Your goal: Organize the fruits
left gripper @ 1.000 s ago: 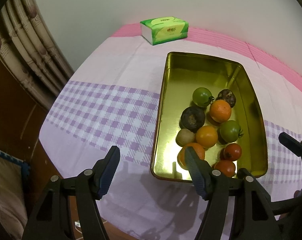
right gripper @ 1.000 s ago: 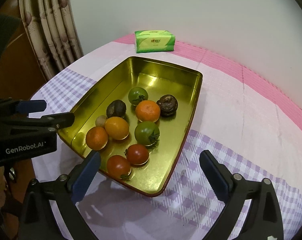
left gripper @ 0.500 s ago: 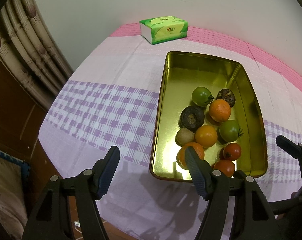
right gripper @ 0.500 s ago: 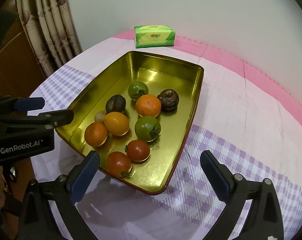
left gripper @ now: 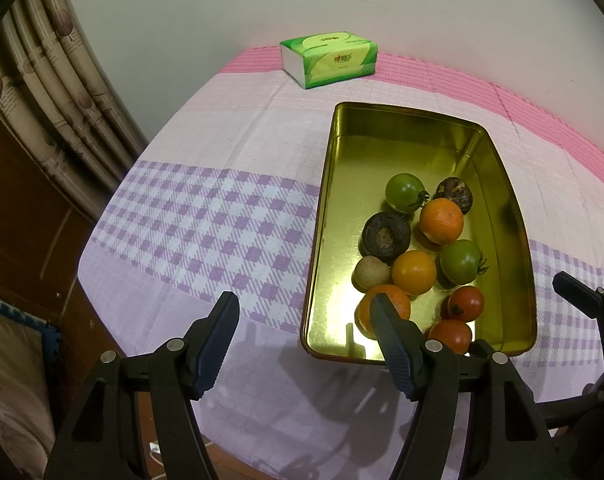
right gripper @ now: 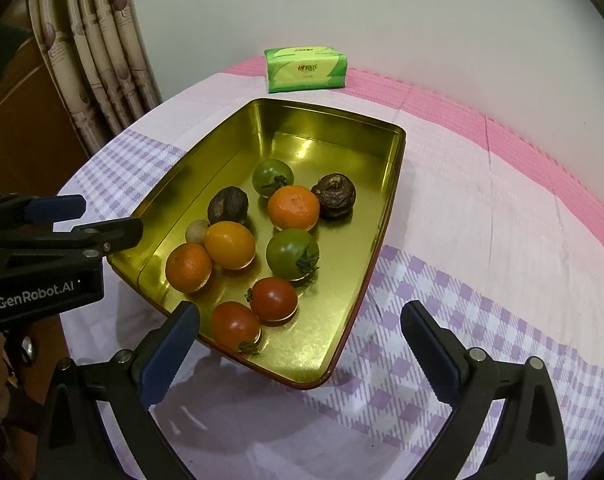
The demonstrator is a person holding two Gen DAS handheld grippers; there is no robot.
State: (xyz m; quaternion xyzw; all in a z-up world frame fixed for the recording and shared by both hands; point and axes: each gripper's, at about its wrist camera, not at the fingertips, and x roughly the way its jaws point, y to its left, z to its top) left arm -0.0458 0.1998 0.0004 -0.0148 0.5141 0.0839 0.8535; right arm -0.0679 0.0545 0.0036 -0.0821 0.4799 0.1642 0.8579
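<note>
Both claws gape wide, holding nothing: left gripper (left gripper: 304, 322), right gripper (right gripper: 300, 326), low over the gold tin (right gripper: 226, 148). The left gripper's body reads "GenRobot.AI".

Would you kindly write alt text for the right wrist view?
A gold tray on a checked tablecloth holds nine small fruits: orange, green, red, dark and one pale. The open right claw hovers empty at its near edge, with a green tissue pack behind.
</note>
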